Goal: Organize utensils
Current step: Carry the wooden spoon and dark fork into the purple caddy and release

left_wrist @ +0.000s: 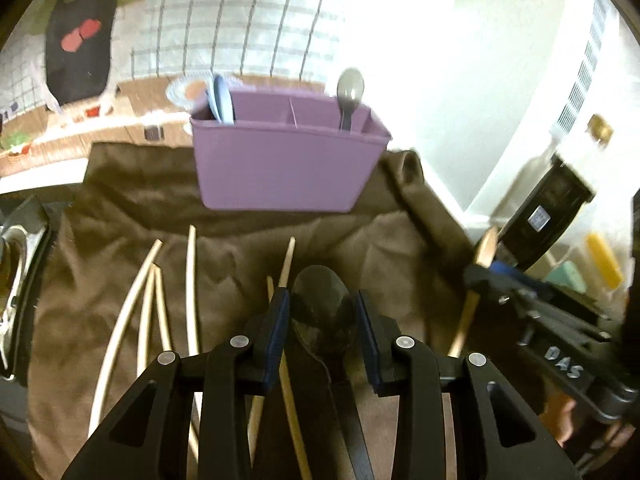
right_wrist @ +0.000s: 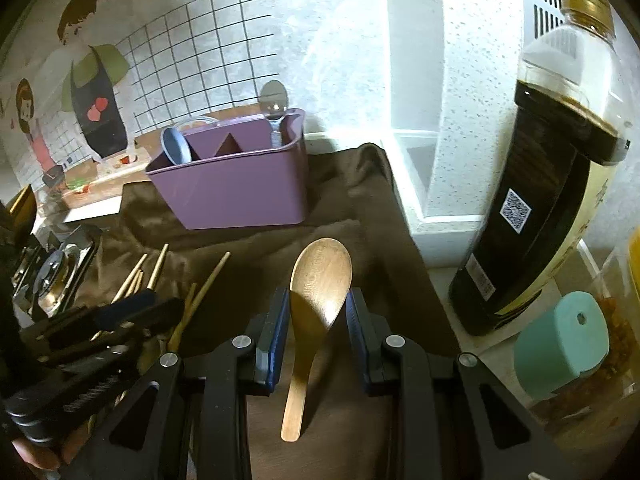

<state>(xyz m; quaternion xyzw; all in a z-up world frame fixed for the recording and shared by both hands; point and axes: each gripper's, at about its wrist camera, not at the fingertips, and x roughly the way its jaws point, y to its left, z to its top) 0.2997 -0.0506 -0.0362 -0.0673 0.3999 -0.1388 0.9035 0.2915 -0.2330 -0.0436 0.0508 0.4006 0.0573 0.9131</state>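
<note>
Utensils lie loose on brown cloth (right_wrist: 360,208): wooden spoon (right_wrist: 316,292) between parted right tongs (right_wrist: 318,312), dark spoon (left_wrist: 322,312) between parted left tongs (left_wrist: 322,320), chopsticks (left_wrist: 192,280) beside. Beyond, purple caddy (left_wrist: 280,168) holds metal spoon (left_wrist: 349,92) upright.

A rumpled brown cloth (right_wrist: 352,208) is spread across the counter. At three o'clock in the right wrist view, a tall clear plastic bottle of dark liquid with a gold screw cap (right_wrist: 560,184) is seen standing just off the cloth's edge; a white QR label is carried on its dark wrapper. At four o'clock, a teal rounded lid (right_wrist: 560,344) is seen on a clear container. The grey-gridded white tiled wall (right_wrist: 208,56) is covered from nine to eleven o'clock by a cartoon decal of an aproned cook (right_wrist: 94,92). At nine o'clock, a shiny metal object (right_wrist: 56,276) is seen, too blurred to identify.
</note>
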